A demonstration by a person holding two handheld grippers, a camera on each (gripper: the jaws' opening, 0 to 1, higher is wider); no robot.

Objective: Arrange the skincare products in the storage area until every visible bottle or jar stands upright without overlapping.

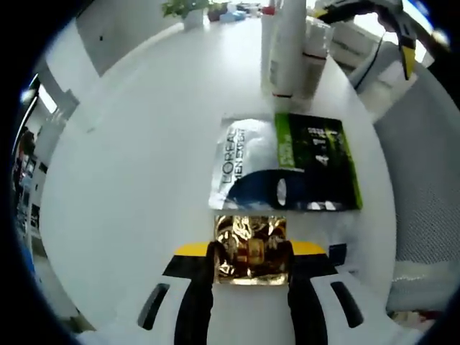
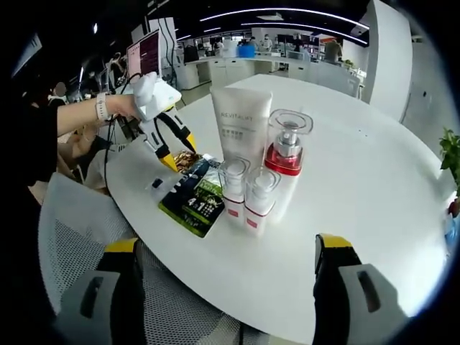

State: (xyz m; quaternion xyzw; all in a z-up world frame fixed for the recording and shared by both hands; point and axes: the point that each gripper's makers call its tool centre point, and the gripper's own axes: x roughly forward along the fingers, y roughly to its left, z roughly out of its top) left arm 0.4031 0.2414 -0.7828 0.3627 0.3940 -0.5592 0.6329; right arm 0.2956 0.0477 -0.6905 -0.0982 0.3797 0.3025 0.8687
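L gripper (image 1: 251, 277) sits low over the round white table (image 1: 136, 187), jaws clamped on a small gold foil packet (image 1: 251, 249), which fills the gap between the yellow-tipped jaws. Just beyond the packet, two flat sachets lie side by side on the table, edges touching or slightly overlapping: a silver-and-navy L'Oreal sachet (image 1: 248, 172) and a green-and-black sachet (image 1: 320, 162). Past them stands a cluster of upright white containers, w/ a tall white tube (image 1: 287, 47) in front.

In the right gripper view, the R gripper (image 2: 226, 287) hangs off the table edge, above a white mesh chair (image 2: 72, 223); jaws spread wide apart, nothing between them. On the table the upright group reads clearly: the white tube (image 2: 242, 129) at back, a clear-capped pump bottle w/ red collar (image 2: 286, 154) just beside it, and two small clear-capped bottles (image 2: 248, 194) w/ red bands in front, close together, all standing. The sachets (image 2: 194, 198) lie flat just beside the small bottles, nearer the table edge. The L gripper (image 2: 169, 144) shows here too, held by a person's hand (image 2: 126, 106) w/ a wristband, tips down at the far end of the sachets. Office desks and a monitor (image 2: 144, 54) in the bkgd; a plant (image 2: 451, 154) at the table's far side.
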